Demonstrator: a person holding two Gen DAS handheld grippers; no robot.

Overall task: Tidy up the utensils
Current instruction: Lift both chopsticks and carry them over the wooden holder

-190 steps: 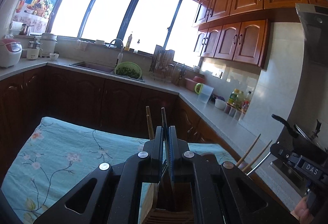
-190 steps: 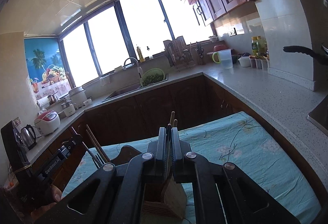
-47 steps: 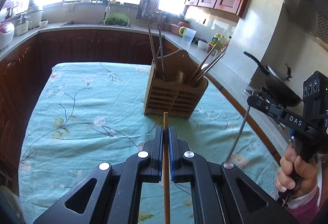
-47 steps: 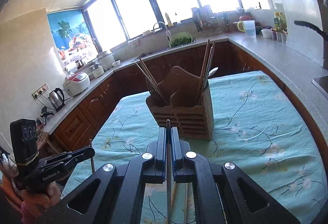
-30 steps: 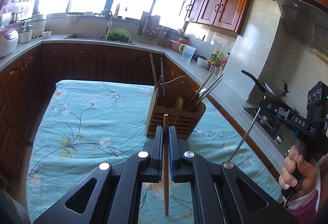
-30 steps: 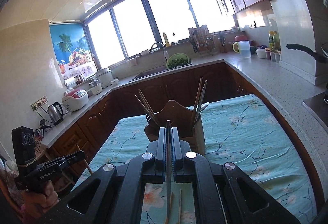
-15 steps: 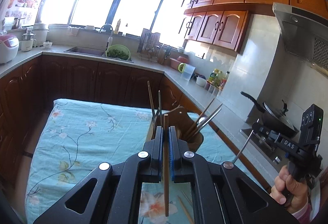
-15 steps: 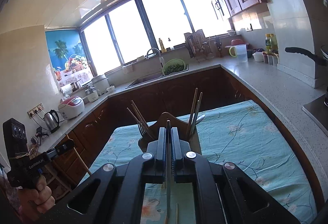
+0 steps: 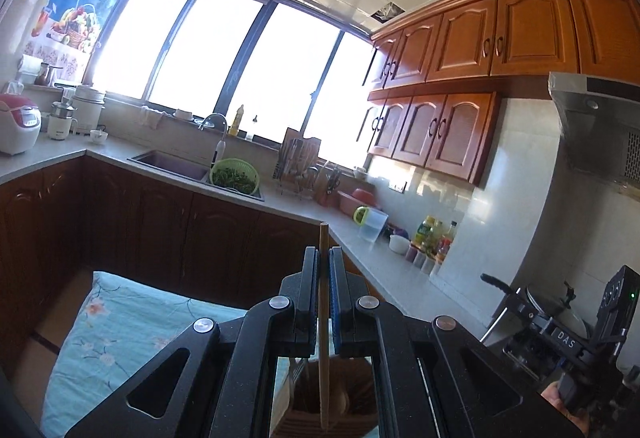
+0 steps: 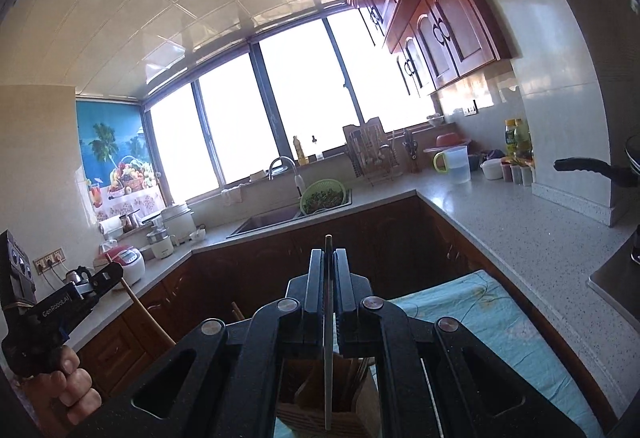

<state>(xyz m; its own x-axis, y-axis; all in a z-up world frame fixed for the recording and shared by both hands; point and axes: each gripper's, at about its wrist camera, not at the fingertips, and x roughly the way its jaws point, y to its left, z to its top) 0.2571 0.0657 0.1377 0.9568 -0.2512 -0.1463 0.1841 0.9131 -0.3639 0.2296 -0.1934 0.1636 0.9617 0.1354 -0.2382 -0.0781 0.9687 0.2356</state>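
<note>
Two grippers pinch upright sticks: the left gripper (image 9: pixel 324 270) a wooden chopstick (image 9: pixel 323 338); the right gripper (image 10: pixel 329 274) a metal chopstick (image 10: pixel 328 350); each lower tip hangs directly above the wooden utensil holder (image 10: pixel 296 416) on the floral-clothed table (image 10: pixel 520 350).

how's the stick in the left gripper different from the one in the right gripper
The left gripper pinches a wooden chopstick, pale tan and thicker. The right gripper pinches a metal chopstick, grey and thinner. Both stand upright between shut jaws, lower tips hanging over the wooden holder.
</note>
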